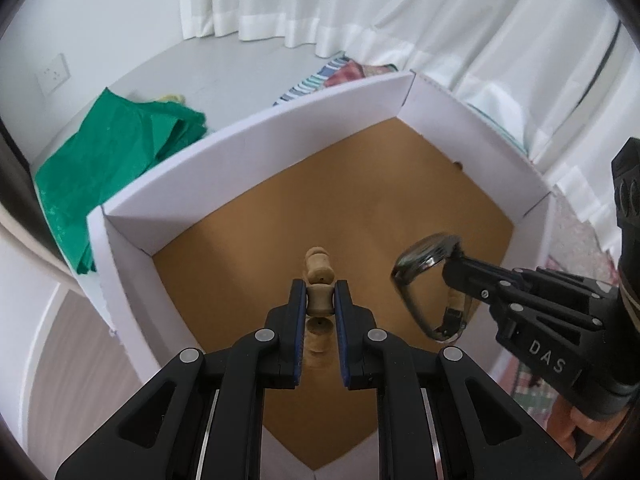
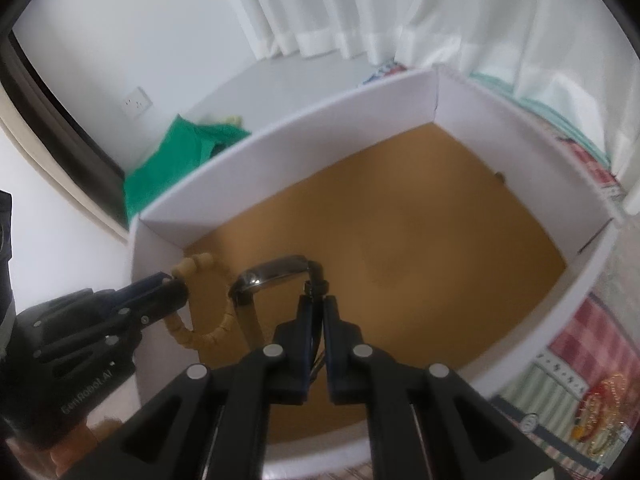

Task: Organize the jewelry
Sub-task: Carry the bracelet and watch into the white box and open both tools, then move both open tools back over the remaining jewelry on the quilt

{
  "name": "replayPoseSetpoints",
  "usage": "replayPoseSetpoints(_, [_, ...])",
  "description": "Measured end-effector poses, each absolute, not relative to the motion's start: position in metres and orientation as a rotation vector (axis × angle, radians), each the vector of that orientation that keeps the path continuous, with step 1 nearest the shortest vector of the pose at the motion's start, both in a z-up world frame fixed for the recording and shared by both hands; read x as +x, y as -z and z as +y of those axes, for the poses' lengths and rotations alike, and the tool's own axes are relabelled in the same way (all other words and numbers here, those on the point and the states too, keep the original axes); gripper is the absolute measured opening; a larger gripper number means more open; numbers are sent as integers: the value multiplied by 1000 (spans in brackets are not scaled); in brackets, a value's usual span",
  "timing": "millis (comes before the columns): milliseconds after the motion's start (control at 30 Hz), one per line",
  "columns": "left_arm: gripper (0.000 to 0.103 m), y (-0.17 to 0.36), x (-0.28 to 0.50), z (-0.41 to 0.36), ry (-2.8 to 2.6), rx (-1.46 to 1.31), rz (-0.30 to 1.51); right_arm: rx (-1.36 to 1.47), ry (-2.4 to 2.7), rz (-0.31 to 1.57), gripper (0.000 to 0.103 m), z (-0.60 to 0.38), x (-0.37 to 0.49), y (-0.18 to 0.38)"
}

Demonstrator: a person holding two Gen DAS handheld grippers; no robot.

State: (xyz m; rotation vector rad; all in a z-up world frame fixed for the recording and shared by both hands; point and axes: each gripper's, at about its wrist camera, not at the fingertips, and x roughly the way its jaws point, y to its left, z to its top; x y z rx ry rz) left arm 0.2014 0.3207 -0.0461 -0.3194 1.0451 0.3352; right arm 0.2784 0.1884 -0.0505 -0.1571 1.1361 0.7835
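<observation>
Both pieces are hanging over the open white box [image 1: 256,140], so the step in hand looks like delivery: carrying jewelry in for setting down.

Left gripper [image 1: 320,300] is pinching a tan wooden bead bracelet [image 1: 318,276] between its blue-lined pads; the beads are looping below the jaws, visible from the right wrist view as a curved strand beside the box's near-left corner. Right gripper [image 2: 318,312] is pressing nearly together on the band of a dark wristwatch [image 2: 276,274], with the case sticking out to the left of the fingertips, tilted.

The two loads are hanging close side by side, apart, not touching as far as I can tell.

The brown box floor [image 2: 420,240] is lying bare apart from one small dark speck at the far right wall. Plenty of room ahead and to the right.

Next move, by my reading: lowering each piece onto the floor and releasing, keeping the watch to the right and the bracelet to the left so they are not tangling.

Edges to mind: the near-left wall stands just beside the bracelet, and the dangling strand could be catching the rim.

More jewelry [image 2: 604,416] is waiting on the patterned cloth [image 2: 576,340] outside the box, lower right.
</observation>
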Motion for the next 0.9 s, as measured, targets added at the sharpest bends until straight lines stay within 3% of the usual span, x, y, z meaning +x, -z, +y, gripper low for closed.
replayPoseSetpoints(67, [31,48,200,318,-368,-284,1040,-156,-785,1145,12,191,279,59])
replayPoseSetpoints(100, [58,46,198,316,-387,-270,1027,-154,-781,1150,22,190,280,60])
replayPoseSetpoints(133, [75,44,198,315,-399,-260,1006,-140,-777,1147,32,186,280,59])
replayPoseSetpoints(167, [79,38,192,311,-413,-243,954,-129,-765,1140,51,184,280,58])
replayPoseSetpoints(200, [83,32,188,305,-421,-224,913,-117,-741,1123,60,177,280,53])
replayPoseSetpoints(300, [96,17,179,286,-422,-180,841,-119,-683,1044,64,155,275,33])
replayPoseSetpoints(367, [98,6,172,264,-399,-134,784,-143,-618,987,75,135,266,18])
replayPoseSetpoints(600, [102,-4,157,159,-187,-11,733,-148,-431,839,76,37,216,-17])
replayPoseSetpoints(900, [102,22,133,45,52,5,808,-47,-196,813,76,-95,145,-8])
